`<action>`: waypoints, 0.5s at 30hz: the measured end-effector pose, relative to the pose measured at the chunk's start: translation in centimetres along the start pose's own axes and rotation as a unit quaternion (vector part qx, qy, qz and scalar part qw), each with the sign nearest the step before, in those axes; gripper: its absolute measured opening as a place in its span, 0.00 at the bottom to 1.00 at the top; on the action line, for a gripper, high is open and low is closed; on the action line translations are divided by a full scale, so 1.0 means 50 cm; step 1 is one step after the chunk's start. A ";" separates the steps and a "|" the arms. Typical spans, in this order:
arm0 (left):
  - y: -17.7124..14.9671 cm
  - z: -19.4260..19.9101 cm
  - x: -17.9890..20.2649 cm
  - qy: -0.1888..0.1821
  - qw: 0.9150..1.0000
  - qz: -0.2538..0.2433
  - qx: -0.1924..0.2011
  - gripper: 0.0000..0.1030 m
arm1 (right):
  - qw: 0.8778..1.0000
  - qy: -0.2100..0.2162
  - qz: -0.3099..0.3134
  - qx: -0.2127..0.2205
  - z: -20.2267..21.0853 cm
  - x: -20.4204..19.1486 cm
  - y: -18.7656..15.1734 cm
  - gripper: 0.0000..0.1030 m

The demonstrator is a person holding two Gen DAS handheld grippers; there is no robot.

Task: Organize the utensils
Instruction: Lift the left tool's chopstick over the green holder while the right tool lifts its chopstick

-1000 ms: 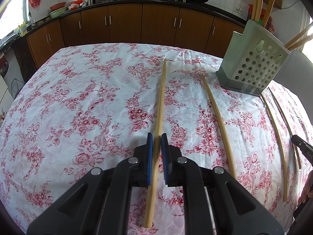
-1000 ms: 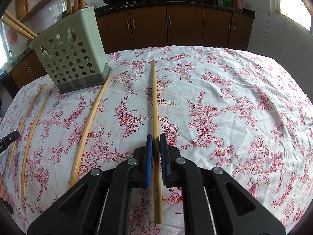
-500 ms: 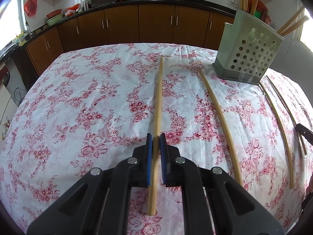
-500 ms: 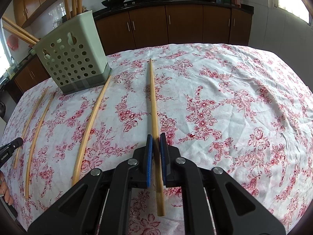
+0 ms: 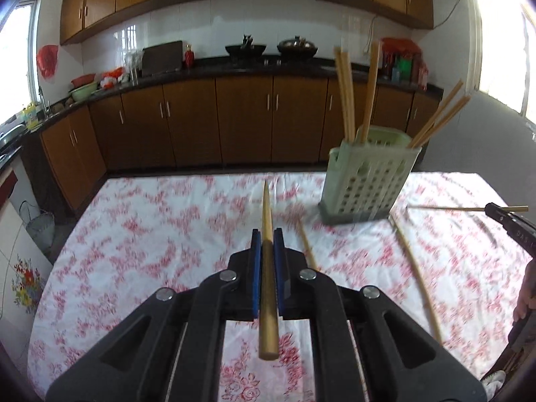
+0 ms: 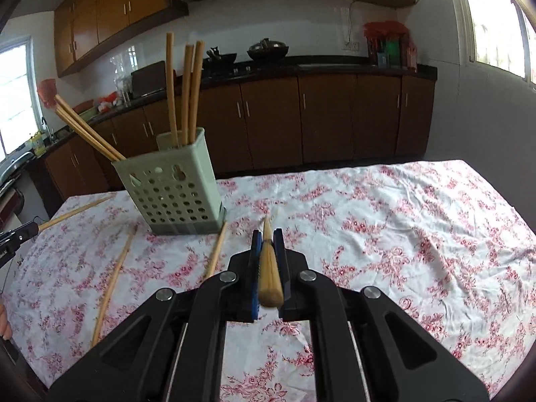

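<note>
My left gripper (image 5: 267,234) is shut on a long wooden chopstick (image 5: 267,268), lifted off the table and pointing forward. My right gripper (image 6: 267,236) is shut on another chopstick (image 6: 269,274), also lifted. A pale green perforated utensil holder (image 5: 365,181) stands on the floral tablecloth (image 5: 150,234), ahead and right of the left gripper; it shows ahead and left in the right wrist view (image 6: 171,191). Several chopsticks stand in it. Loose chopsticks lie on the cloth beside it (image 5: 415,274) (image 6: 112,278).
The right gripper's tip with its chopstick shows at the right edge (image 5: 509,221); the left gripper's tip shows at the left edge (image 6: 16,234). Brown kitchen cabinets (image 5: 244,120) and a counter with woks stand beyond the table's far edge.
Both grippers have lifted their chopsticks off the tablecloth and tilted up, so the views now look level across the table toward the cabinets.
</note>
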State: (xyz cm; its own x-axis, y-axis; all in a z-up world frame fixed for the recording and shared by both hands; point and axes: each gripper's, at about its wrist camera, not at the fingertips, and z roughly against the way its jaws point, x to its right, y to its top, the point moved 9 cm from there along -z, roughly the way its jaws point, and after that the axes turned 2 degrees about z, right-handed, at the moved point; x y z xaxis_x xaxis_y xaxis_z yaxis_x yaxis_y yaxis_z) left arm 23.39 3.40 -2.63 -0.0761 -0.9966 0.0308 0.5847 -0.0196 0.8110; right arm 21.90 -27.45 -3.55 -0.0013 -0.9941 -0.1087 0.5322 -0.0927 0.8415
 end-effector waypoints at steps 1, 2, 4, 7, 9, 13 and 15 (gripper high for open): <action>0.013 0.004 0.000 -0.004 1.000 0.003 0.004 0.09 | 1.000 0.001 0.000 0.005 0.005 -0.003 0.006 0.08; 0.020 0.009 0.001 -0.008 1.000 0.006 0.008 0.09 | 1.000 0.003 0.000 0.009 0.008 -0.004 0.011 0.08; 0.031 0.016 0.001 -0.014 1.000 0.012 0.012 0.08 | 1.000 0.005 0.002 0.017 0.010 -0.005 0.022 0.08; 0.044 0.024 0.003 -0.021 0.999 0.018 0.019 0.08 | 1.000 0.009 0.003 0.024 0.013 -0.006 0.027 0.08; 0.051 0.030 0.004 -0.020 0.999 0.017 0.026 0.08 | 1.000 0.010 0.005 0.027 0.012 -0.010 0.029 0.08; 0.058 0.040 0.012 -0.031 0.999 0.020 0.030 0.08 | 0.999 0.015 0.004 0.037 0.021 -0.018 0.042 0.08; 0.072 0.060 0.029 -0.051 0.998 0.015 0.037 0.08 | 0.998 0.027 0.005 0.052 0.041 -0.026 0.067 0.08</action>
State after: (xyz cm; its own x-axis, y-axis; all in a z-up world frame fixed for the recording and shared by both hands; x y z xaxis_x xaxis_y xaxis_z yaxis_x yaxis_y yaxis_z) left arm 22.95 2.13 2.08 -0.1443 -0.9832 0.1120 0.5272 0.0194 0.8495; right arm 21.96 -26.60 0.49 0.0508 -0.9907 -0.1263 0.4411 -0.0913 0.8928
